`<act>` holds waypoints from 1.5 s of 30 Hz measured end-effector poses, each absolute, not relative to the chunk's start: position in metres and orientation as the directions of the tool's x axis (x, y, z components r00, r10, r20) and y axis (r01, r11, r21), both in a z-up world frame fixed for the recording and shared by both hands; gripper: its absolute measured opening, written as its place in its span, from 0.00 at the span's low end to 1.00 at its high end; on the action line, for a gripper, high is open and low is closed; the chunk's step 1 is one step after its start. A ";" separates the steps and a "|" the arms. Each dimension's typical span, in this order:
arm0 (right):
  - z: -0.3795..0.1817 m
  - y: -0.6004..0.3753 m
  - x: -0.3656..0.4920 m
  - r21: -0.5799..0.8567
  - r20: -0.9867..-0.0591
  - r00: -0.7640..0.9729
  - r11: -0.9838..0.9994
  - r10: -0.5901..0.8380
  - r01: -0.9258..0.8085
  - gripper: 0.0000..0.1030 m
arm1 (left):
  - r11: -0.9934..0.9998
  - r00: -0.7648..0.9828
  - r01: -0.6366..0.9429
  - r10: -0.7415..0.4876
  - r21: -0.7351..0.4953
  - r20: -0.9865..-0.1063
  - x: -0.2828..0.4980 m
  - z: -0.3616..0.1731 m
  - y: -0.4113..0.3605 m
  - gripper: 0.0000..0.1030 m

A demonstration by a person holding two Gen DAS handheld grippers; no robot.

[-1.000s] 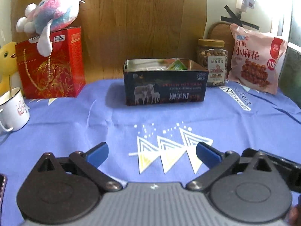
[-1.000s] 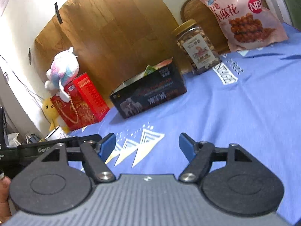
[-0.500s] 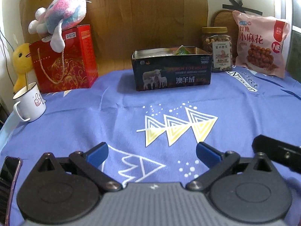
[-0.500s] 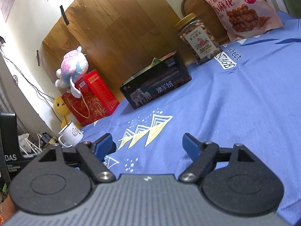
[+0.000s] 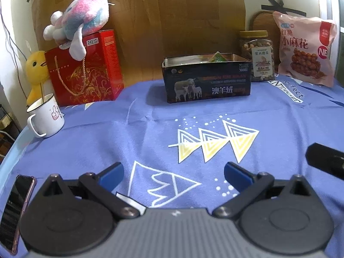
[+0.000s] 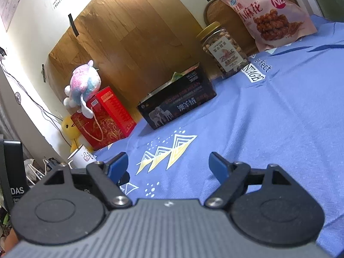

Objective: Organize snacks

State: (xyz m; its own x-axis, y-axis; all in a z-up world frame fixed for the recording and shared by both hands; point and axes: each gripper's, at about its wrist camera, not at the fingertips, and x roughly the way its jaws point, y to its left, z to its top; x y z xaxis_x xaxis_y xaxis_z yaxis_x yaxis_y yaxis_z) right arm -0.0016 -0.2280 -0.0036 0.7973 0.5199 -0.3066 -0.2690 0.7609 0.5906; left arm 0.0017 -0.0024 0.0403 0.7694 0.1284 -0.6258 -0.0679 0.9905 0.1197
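Far ahead of both tongs, at the back of the blue cloth [image 5: 150, 133], stands the open tin [image 5: 206, 79] with a green packet [image 5: 218, 57] showing inside, a nut jar [image 5: 257, 56] just right of it and a pink snack bag [image 5: 305, 49] further right. The left tongs [image 5: 173, 175] and right tongs [image 6: 168, 165] both hang low over the cloth, blue fingers [image 5: 111, 175] spread wide with nothing between them. Ahead and left of the left tongs sit a white mug [image 5: 46, 117], a red gift bag [image 5: 86, 71] topped by a plush toy [image 5: 79, 24], and a yellow duck [image 5: 36, 73], while a phone [image 5: 16, 210] lies close by its left side.
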 end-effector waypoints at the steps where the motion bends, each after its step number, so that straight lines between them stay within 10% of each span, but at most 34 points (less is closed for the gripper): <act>1: -0.004 -0.228 -0.002 0.590 -0.306 0.800 0.762 0.516 -0.266 0.82 | 0.990 0.770 -0.073 0.133 0.121 -0.624 0.002 0.040 -0.002 1.00; 45: -0.017 -0.242 0.004 0.626 -0.314 0.818 0.753 0.482 -0.203 0.82 | 0.957 0.776 -0.152 0.269 0.246 -0.570 0.009 0.031 -0.010 1.00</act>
